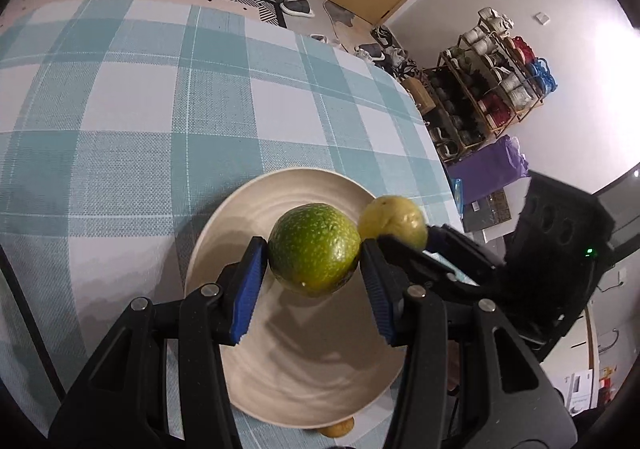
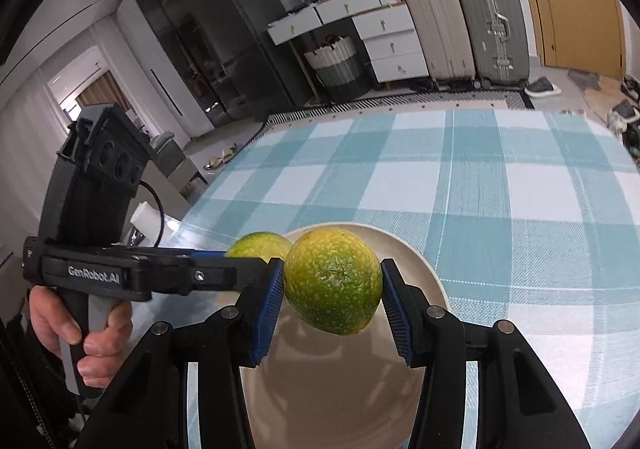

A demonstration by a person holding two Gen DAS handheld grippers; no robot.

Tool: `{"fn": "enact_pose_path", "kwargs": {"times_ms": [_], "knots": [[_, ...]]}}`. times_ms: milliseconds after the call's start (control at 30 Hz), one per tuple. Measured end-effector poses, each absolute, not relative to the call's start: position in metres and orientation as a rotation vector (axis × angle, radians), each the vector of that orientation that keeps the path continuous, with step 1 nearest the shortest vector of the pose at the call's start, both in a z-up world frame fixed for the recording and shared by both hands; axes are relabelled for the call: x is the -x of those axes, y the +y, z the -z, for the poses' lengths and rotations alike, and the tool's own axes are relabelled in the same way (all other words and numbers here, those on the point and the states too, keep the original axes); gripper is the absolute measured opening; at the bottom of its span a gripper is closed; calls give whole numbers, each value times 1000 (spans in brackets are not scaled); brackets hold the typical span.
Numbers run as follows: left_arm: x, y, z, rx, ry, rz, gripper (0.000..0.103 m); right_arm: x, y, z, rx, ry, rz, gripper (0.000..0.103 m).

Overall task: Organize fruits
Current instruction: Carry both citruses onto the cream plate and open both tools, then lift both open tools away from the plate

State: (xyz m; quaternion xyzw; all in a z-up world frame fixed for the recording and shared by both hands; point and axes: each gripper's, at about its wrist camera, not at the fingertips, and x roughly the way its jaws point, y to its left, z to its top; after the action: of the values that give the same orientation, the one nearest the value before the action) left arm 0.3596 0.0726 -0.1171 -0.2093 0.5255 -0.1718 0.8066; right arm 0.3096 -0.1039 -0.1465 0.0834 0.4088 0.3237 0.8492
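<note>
My left gripper (image 1: 314,263) is shut on a green speckled citrus fruit (image 1: 314,255) and holds it above a cream plate (image 1: 248,201). My right gripper (image 2: 332,285) is shut on a yellow-green citrus fruit (image 2: 334,281) above the same plate (image 2: 424,269). In the left wrist view the right gripper's fruit (image 1: 394,219) shows at the plate's right rim. In the right wrist view the left gripper (image 2: 256,263) comes in from the left with its fruit (image 2: 258,245). A yellowish fruit (image 1: 340,429) peeks out below the plate's near rim.
The plate stands on a table with a teal and white checked cloth (image 1: 140,109), near its right edge (image 1: 436,153). A hand (image 2: 92,333) holds the left gripper's handle. Shoe racks, suitcases and cabinets stand beyond the table.
</note>
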Motion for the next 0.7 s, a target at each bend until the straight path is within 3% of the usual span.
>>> {"fn": "enact_pose_path", "kwargs": {"times_ms": [300,333,400,500,700], "knots": [[-380,72,138,498,1142,361,47,-326,-104,176,-240,931,-674,50],[-381,71,137,506,1140,364,48,-327,-105,177,-249,931,-673,52],[-384,69,136,509,1146,358,59,-329,-106,176,-261,919,-668,54],[-380,67,132,495,1137,331,62,-326,-110,168,-268,884,-661,63],[-358,62,116,447,1103,279,63,-307,-123,144,-248,812,-632,70]]}}
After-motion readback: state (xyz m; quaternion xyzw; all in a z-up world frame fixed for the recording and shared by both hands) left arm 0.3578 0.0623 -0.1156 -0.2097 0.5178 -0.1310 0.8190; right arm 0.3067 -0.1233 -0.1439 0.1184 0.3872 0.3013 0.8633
